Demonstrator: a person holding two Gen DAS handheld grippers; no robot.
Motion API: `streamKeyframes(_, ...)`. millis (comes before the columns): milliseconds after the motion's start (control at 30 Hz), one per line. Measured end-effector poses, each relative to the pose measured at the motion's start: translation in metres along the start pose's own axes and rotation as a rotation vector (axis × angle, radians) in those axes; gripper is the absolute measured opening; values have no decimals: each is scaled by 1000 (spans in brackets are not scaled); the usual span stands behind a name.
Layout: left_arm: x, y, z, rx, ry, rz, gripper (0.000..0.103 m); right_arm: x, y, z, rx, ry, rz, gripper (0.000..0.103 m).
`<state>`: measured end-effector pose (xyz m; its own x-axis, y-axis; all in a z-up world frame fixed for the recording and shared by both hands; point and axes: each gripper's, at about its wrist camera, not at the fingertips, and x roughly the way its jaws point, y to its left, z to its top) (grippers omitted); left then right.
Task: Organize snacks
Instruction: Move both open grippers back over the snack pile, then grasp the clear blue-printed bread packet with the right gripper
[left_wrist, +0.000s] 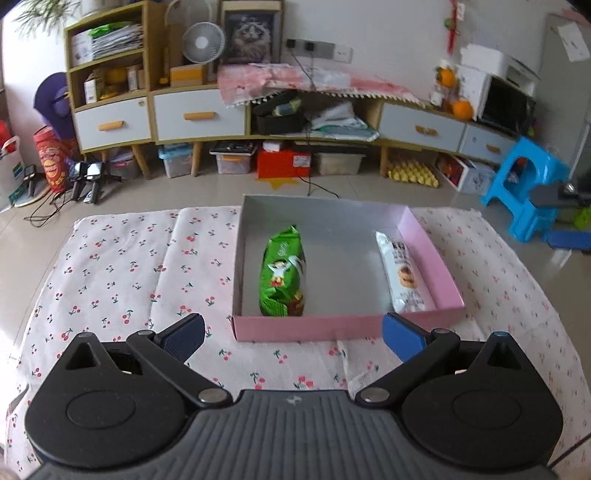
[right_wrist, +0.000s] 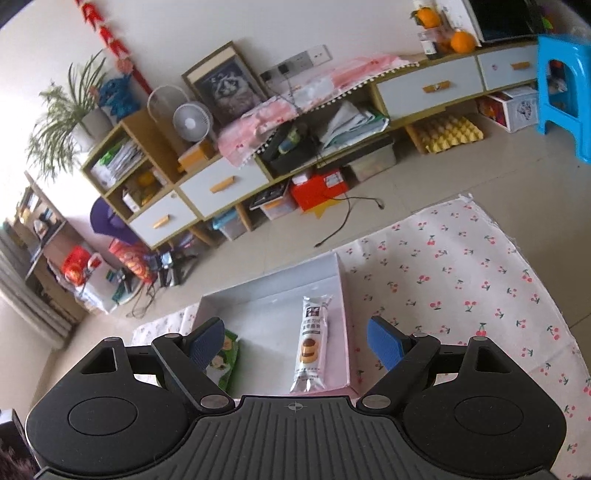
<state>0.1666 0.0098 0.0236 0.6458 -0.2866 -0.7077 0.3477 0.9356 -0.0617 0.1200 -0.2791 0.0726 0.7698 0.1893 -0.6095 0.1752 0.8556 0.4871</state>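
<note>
While both of my grippers hang above the cherry-print cloth (left_wrist: 122, 266), neither one holds anything. My left gripper (left_wrist: 293, 338) has its blue pads spread wide apart, with only bare cloth and the near pink wall of the box between them. Starting at the left of its view, the cloth lies wrinkled and bare. Right of that sits the shallow cardboard box (left_wrist: 332, 332), pink on the outside and grey inside, resting on the cloth. Inside the box, toward its left side, the green snack packet (left_wrist: 282, 275) lies lengthwise, its near end touching the front wall. Well apart from it, along the right wall, lies the white biscuit packet (left_wrist: 400, 275), also lengthwise and pressed against the pink side. Grey box floor shows between the two packets.

My right gripper (right_wrist: 295, 343) likewise has its pads set wide apart and clamps nothing. In its tilted view, the left pad overlaps the green packet (right_wrist: 225, 362), though I cannot tell whether they touch. The white packet (right_wrist: 312, 345) lies between the pads in the picture, below them, just beside the box's right wall (right_wrist: 345, 314). Further right, the cloth (right_wrist: 461, 295) spreads out bare.

Behind everything, across the tiled floor, a low cabinet (left_wrist: 199, 114) with white drawers runs along the wall, and a blue plastic stool (left_wrist: 524, 184) stands at the far right.
</note>
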Motion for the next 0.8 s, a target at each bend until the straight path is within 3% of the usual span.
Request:
streamKeyframes(233,-8,-4,-11,34,54,-39,102,-2,13,-16,-81,79,-9,86)
streamKeyframes(467,-22,-7,-30,32,141,-111,102,-22,30,-51,-190,206,48,86)
streamKeyframes(733,-46,-14,-57,30,185,-122,102,-70,33,-99,-230,291,-104,86)
streamKeyframes(800,-53,-18,-65,35,197,-145,102,-89,31,-111,-214,292,-92,86)
